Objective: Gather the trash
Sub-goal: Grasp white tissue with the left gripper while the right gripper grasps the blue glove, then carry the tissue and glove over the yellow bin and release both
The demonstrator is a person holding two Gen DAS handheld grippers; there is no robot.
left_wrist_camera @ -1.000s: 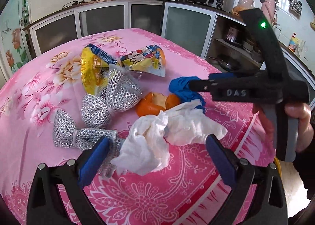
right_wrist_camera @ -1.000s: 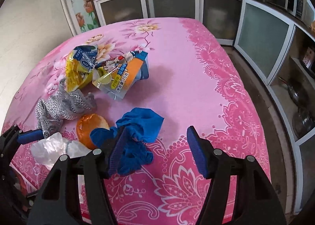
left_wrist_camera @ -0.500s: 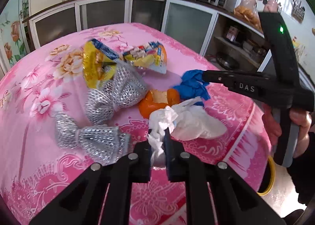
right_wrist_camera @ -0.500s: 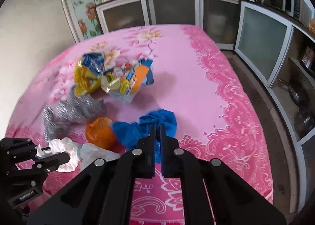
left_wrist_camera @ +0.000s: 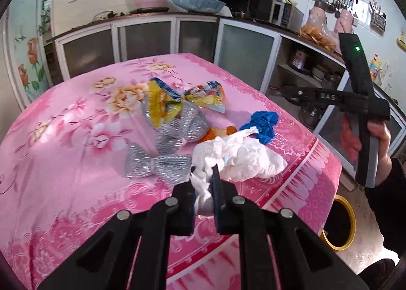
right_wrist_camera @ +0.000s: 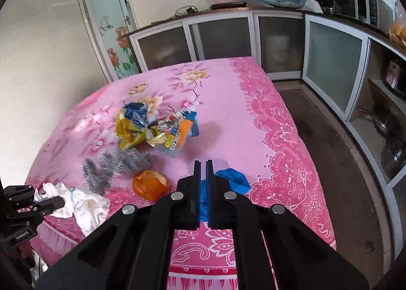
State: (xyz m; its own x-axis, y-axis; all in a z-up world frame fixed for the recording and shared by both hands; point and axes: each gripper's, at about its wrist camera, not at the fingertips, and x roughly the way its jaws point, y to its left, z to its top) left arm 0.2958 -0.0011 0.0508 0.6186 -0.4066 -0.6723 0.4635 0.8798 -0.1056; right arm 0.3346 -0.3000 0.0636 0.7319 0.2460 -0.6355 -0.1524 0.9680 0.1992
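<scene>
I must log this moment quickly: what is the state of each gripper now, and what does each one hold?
Left gripper: closed on the white tissue.
Right gripper: closed on the blue glove.

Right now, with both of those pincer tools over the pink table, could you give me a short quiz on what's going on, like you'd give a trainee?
1. What does the left gripper hold?
2. True or false: the right gripper is shut on the orange peel.
3. Which still lies on the tablecloth? A snack wrappers, B a spoon, C a cup.

Key: 1 the white tissue. 2 false, on the blue glove. 3 A.
</scene>
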